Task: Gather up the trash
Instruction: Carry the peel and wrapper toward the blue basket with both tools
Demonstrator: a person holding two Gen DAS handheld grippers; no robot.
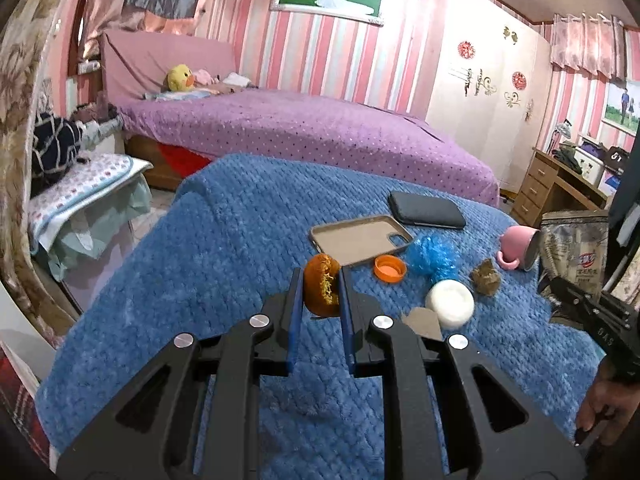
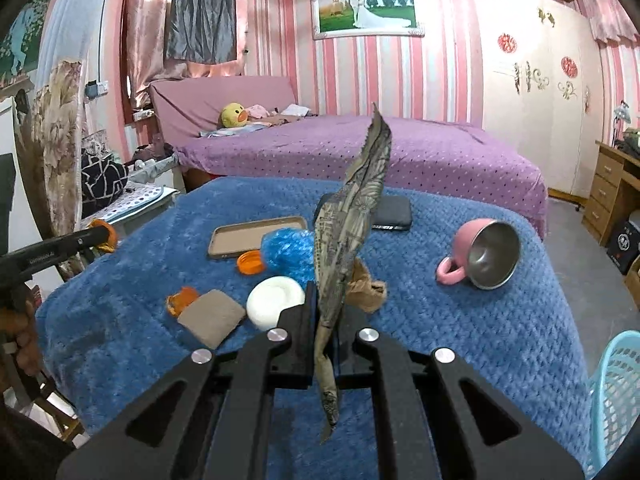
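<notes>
Orange peel (image 1: 322,290) sat clamped in my left gripper (image 1: 320,280); the wrapper (image 2: 352,216), upright, pinched by my right gripper (image 2: 326,300), nearer the basket (image 2: 616,392).

Black tongs (image 1: 320,280), blue finger pads (image 1: 295,320), silver screws (image 1: 260,321)

A fluffy blue blanket (image 2: 460,320) covers the near surface. On it, toward the far side, lies a black rectangular wallet (image 2: 394,213), with an empty tan phone case (image 2: 256,236) to its left. A pink metal-lined mug (image 2: 482,254) lies on its side at the right. Beyond stands a purple dotted bed (image 2: 360,152) with a yellow plush duck (image 2: 234,116), under a framed wedding photo (image 2: 366,10). A wooden desk (image 2: 612,188) stands far right.
</notes>
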